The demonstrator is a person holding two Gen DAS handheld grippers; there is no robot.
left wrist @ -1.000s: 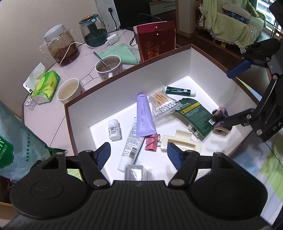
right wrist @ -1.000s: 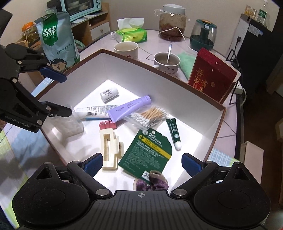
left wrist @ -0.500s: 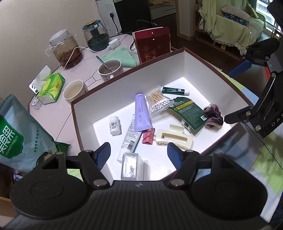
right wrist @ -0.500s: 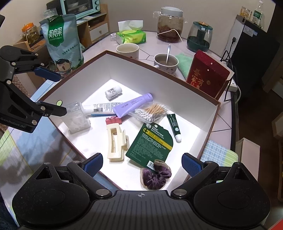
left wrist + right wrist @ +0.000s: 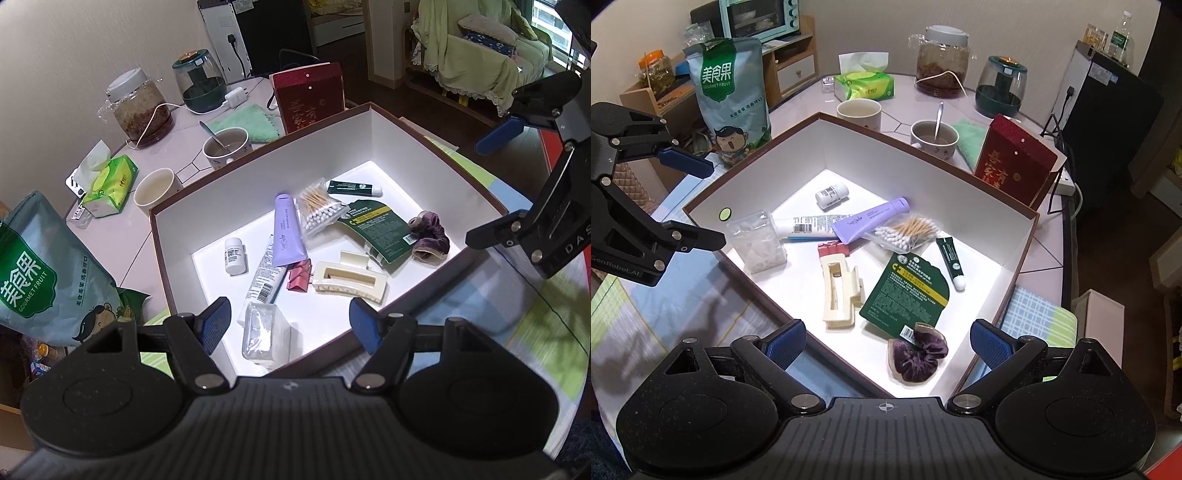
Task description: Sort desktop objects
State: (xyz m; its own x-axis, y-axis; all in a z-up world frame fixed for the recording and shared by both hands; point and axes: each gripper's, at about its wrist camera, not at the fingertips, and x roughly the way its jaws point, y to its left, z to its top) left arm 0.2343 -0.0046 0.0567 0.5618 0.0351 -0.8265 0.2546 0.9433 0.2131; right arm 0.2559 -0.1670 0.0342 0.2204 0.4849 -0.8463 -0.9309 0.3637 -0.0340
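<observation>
A white-lined box with a brown rim (image 5: 173, 254) (image 5: 1027, 236) holds several small items: a purple tube (image 5: 287, 236) (image 5: 871, 223), a white tube (image 5: 266, 275) (image 5: 805, 225), a pill bottle (image 5: 235, 255) (image 5: 832, 195), cotton swabs (image 5: 320, 214) (image 5: 908, 232), a cream hair claw (image 5: 349, 280) (image 5: 838, 291), a green sachet (image 5: 380, 230) (image 5: 908, 291), a purple scrunchie (image 5: 430, 240) (image 5: 916, 356) and a clear plastic case (image 5: 264, 334) (image 5: 757, 245). My left gripper (image 5: 290, 323) hangs open above the box's near edge. My right gripper (image 5: 888, 341) is open over the scrunchie corner. Neither holds anything.
Around the box stand a snack bag (image 5: 40, 273) (image 5: 729, 92), two mugs (image 5: 155, 190) (image 5: 225, 146), a tissue pack (image 5: 107, 184), a glass jar (image 5: 138, 110), a green-lidded container (image 5: 199, 85), a green cloth (image 5: 247, 122) and a red gift box (image 5: 310, 98) (image 5: 1012, 166). A checked cloth (image 5: 1038, 314) lies under the box.
Both grippers have pulled up and back from the box, so the items look smaller and the whole box rim shows. Both stay open; nothing in the box moved.
</observation>
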